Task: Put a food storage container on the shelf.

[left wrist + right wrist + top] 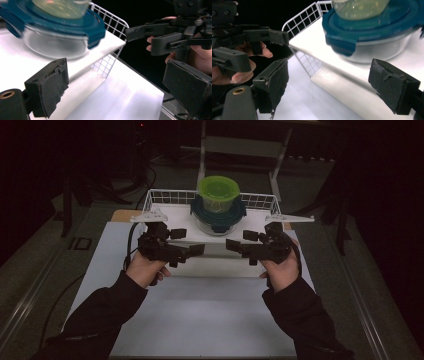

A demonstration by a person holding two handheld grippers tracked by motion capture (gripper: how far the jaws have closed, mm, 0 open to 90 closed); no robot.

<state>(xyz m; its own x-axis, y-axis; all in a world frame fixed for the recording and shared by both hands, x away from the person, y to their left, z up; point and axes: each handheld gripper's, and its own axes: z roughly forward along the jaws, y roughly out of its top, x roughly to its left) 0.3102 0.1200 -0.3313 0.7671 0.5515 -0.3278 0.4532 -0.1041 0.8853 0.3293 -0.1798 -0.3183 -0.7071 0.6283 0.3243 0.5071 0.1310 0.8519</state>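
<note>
L tool & R tool are held spread, empty. Both are aimed at round clear glass container w/ teal clip lid, topped by green-lidded tub.

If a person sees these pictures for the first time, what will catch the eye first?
The bright green container stands out, stacked on a glass bowl with a teal lid on the white wire-edged shelf. In front of it, the left gripper and right gripper face each other, open and empty.

Dim room, black at the edges; grey floor; pale metal frame behind; white table brightly lit.
</note>
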